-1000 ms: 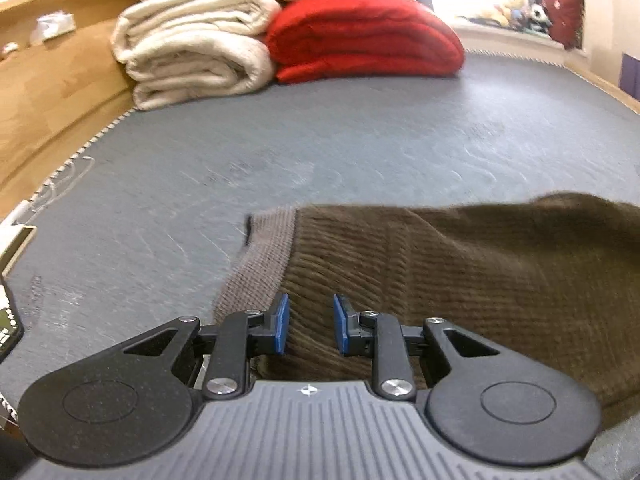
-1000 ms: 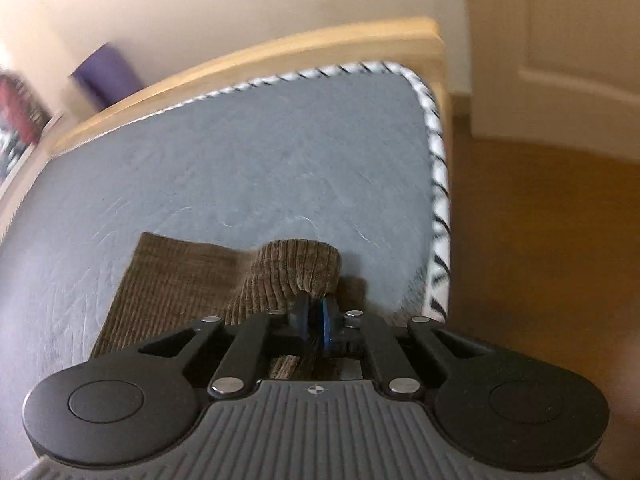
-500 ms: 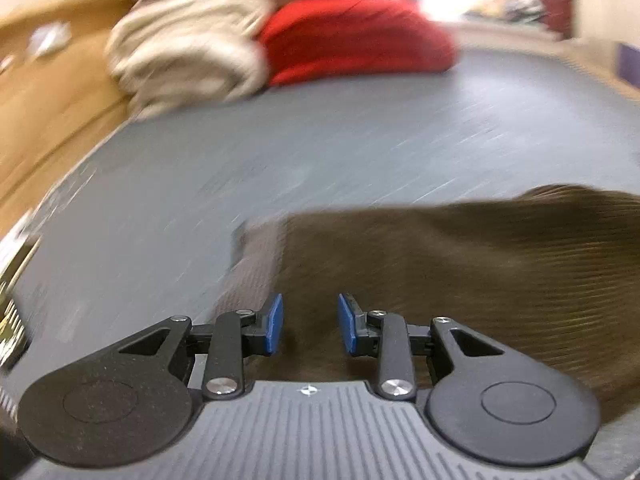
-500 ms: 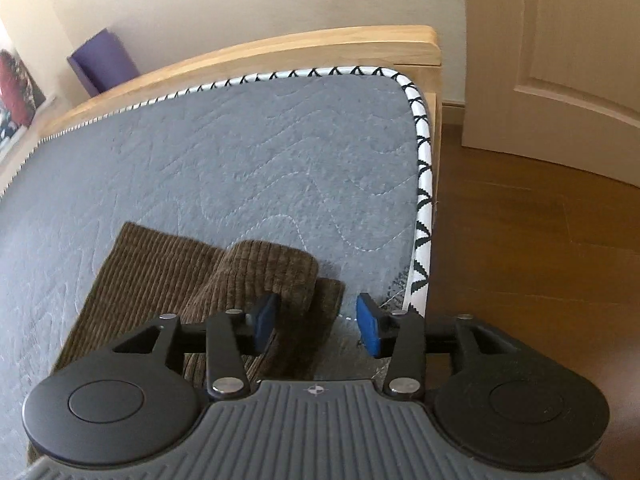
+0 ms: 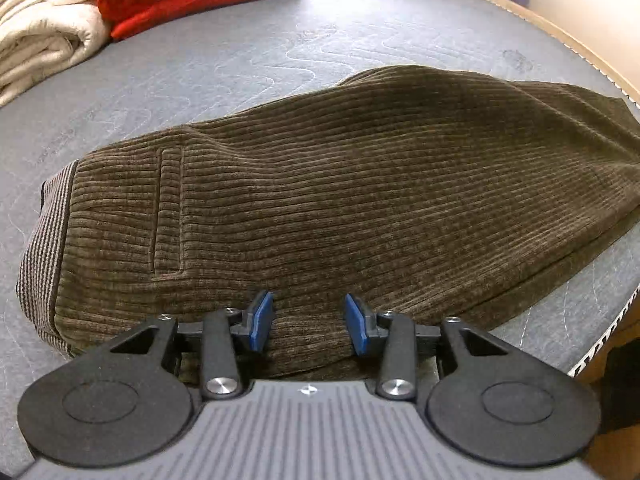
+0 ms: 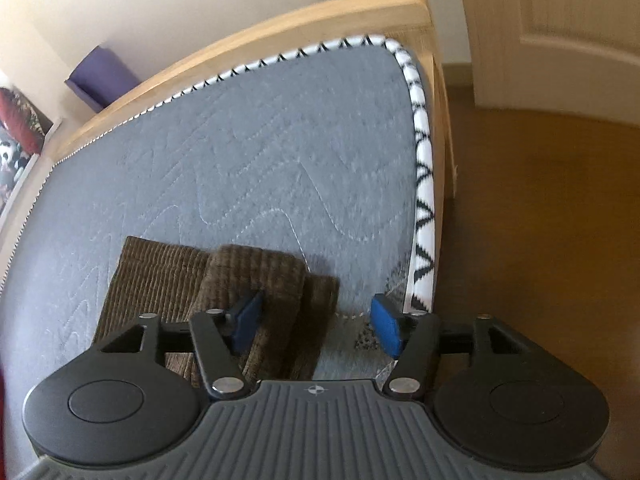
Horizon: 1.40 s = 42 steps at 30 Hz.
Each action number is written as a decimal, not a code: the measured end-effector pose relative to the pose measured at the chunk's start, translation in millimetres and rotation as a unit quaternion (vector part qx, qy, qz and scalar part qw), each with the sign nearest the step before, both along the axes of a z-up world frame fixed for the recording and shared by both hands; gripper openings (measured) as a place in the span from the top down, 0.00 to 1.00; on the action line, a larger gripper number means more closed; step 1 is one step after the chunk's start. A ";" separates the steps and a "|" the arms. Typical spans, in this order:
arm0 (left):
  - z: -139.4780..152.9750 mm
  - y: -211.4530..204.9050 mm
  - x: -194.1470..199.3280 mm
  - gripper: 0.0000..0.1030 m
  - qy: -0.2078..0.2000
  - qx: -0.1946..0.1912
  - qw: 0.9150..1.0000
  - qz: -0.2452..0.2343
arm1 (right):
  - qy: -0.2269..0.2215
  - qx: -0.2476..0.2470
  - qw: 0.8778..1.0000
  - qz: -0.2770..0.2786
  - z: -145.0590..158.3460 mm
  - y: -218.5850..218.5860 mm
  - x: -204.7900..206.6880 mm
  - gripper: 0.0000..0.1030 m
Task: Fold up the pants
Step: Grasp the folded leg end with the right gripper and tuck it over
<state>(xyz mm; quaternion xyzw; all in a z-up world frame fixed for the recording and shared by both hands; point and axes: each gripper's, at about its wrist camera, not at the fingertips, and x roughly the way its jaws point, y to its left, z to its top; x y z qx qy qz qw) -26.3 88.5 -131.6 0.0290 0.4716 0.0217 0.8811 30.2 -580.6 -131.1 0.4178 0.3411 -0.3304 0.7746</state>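
We see the brown corduroy pants (image 5: pixel 340 200) lying folded on the grey mattress (image 5: pixel 280 52). Our left gripper (image 5: pixel 308 322) hovers over their near edge, jaws opening, clasping nothing. Our right gripper (image 6: pixel 316 322) also widens, empty, above the pant cuffs (image 6: pixel 256 276).

My left camera looks steeply down, close over the pants (image 5: pixel 360 200); my right faces the mattress (image 6: pixel 260 152) corner; both share pants and mattress.

Both grippers' fingers (image 5: pixel 262 322) opening, angled down
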 end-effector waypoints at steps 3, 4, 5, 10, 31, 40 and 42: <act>-1.0 -4.9 -2.8 0.57 -0.001 0.007 1.000 -0.003 | 0.000 0.004 1.000 -0.007 1.1 -0.3 0.1 0.37; -1.0 -5.4 -3.2 0.57 -0.001 0.008 1.000 -0.003 | 0.002 0.001 1.000 -0.006 1.8 0.8 1.1 0.37; -0.4 -5.5 -3.2 0.57 -0.001 0.007 1.000 -0.003 | 0.004 -0.001 1.000 -0.006 1.7 1.5 1.9 0.37; 3.8 -1.7 -5.0 0.57 -0.001 0.009 1.000 -0.006 | -0.011 -0.006 1.000 0.011 1.1 5.4 6.1 0.51; 6.1 5.1 -4.7 0.56 0.004 -0.012 1.000 -0.003 | -0.176 -0.310 0.869 0.343 154.7 276.8 8.7 0.96; 6.8 5.9 -6.5 0.56 0.003 -0.014 1.000 -0.004 | -0.122 -0.235 0.950 0.167 136.8 169.4 10.8 0.96; 6.3 4.3 -5.4 0.55 0.004 -0.010 1.000 -0.002 | -0.106 -0.220 0.961 0.132 124.2 140.3 4.6 0.96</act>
